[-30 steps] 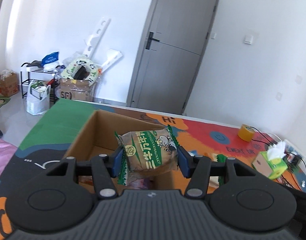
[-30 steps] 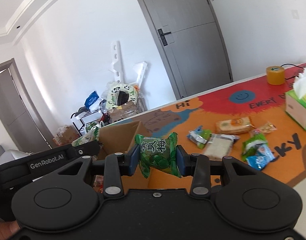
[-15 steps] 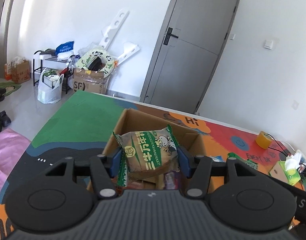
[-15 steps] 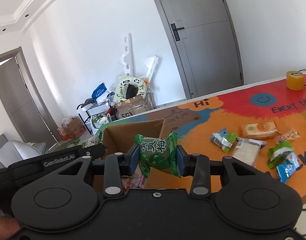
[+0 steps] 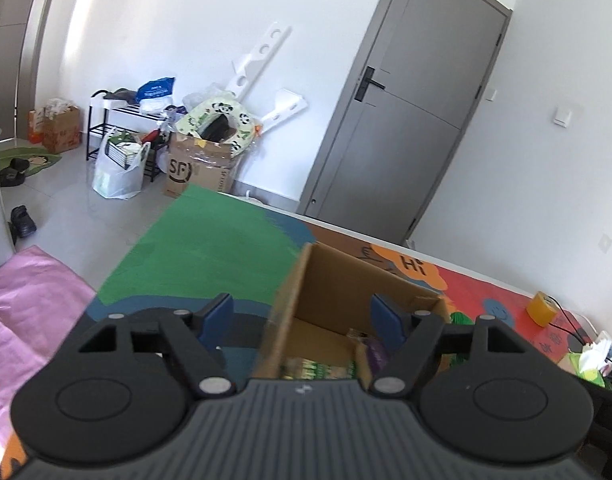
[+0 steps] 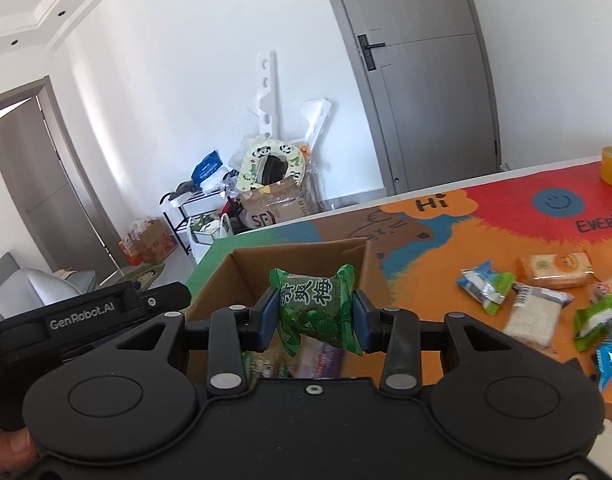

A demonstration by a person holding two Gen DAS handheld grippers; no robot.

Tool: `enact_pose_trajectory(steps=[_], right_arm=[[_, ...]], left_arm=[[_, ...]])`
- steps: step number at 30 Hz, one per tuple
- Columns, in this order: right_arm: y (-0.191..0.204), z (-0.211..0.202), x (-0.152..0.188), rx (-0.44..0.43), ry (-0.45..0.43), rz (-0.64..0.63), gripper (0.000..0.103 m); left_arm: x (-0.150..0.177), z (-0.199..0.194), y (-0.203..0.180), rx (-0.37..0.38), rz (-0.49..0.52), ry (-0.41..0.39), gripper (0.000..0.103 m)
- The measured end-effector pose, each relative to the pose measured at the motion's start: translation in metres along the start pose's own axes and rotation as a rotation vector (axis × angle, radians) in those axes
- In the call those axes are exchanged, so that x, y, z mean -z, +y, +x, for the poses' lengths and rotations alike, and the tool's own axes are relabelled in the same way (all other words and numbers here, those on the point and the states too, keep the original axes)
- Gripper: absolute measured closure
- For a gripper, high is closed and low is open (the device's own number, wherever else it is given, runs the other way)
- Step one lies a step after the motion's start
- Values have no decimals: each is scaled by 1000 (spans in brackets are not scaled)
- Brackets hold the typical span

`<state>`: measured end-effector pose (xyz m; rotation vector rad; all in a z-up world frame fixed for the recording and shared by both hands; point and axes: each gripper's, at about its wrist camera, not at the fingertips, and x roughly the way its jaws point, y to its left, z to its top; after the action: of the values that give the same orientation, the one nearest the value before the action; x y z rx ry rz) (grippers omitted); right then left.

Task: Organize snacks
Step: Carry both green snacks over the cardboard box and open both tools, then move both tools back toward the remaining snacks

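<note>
Right claw [image 6: 313, 316] grips a green plum candy packet [image 6: 315, 310] upright, directly above the open cardboard box [image 6: 298, 258] on the tabletop [image 6: 433, 248]. Left claw [image 5: 304, 318] hangs spread, empty, over the box's left wall.

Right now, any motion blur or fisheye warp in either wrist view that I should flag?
Left wrist view: the cardboard box near wall and the packets inside smear with motion blur; the gray door leans from fisheye bending. Right wrist view: the green plum packet print reads sharp, while the packets in the box below it are blurred; the loose snacks on the mat are slightly soft.
</note>
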<state>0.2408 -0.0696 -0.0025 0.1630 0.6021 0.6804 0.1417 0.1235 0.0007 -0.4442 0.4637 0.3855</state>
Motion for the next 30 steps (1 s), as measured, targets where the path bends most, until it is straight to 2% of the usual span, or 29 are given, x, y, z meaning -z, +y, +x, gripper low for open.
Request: enact_pose_trajectory(steps=[7,9,11,13,19,30], right_arm=[[19,18,-6,-37,8,-5,63],[20,24,-6,-46,21,5,57],[19,25,-5,-36,32,18,41],[16,22,-4,-29,28,27,40],[4,7,1,12,38,42,37],[-34,-30,11,69,16,87,35]], left_arm=[[-11,-6,22,-45,-22,-16,27],[-13,-5,28,-60,-32,-15,26],[-14,-5,32,-74,-43,-16,26],[-15,-6,34,-78,-48,-12,25],[-9,-9,23,-45,-37,3,19],[10,-11,-13,23,36,43,17]])
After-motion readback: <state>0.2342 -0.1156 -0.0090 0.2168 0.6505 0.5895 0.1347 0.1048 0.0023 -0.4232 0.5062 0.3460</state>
